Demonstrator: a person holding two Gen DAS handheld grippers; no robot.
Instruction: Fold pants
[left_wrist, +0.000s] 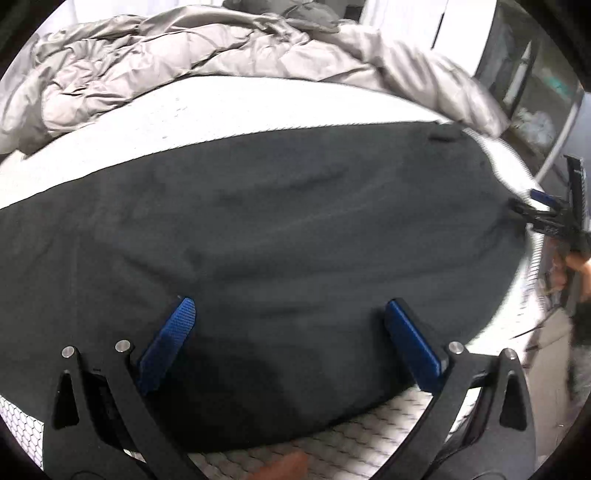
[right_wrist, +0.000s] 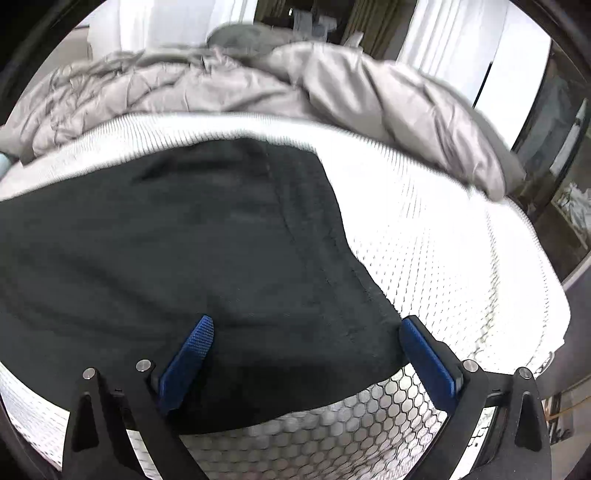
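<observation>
Dark pants (left_wrist: 277, 221) lie spread flat on a white mattress (left_wrist: 258, 107). My left gripper (left_wrist: 290, 302) hovers over their near edge, open, with only flat cloth below the blue pads (left_wrist: 166, 350). At the right end of the pants my right gripper (left_wrist: 528, 205) shows small, with a hand (left_wrist: 578, 264) behind it. In the right wrist view, the right gripper (right_wrist: 306, 320) stands open over the pants' (right_wrist: 184, 240) stitched end. Its right pad (right_wrist: 428, 358) sits just past the cloth edge, above the honeycomb-patterned mattress (right_wrist: 443, 258). Neither gripper holds cloth.
A crumpled grey duvet (left_wrist: 166, 62) is piled along the far side of the bed and hangs over the far right corner (right_wrist: 424, 110). Dark shelving (left_wrist: 535, 92) stands beyond the bed on the right. The mattress's near edge (right_wrist: 332, 435) runs just below the grippers.
</observation>
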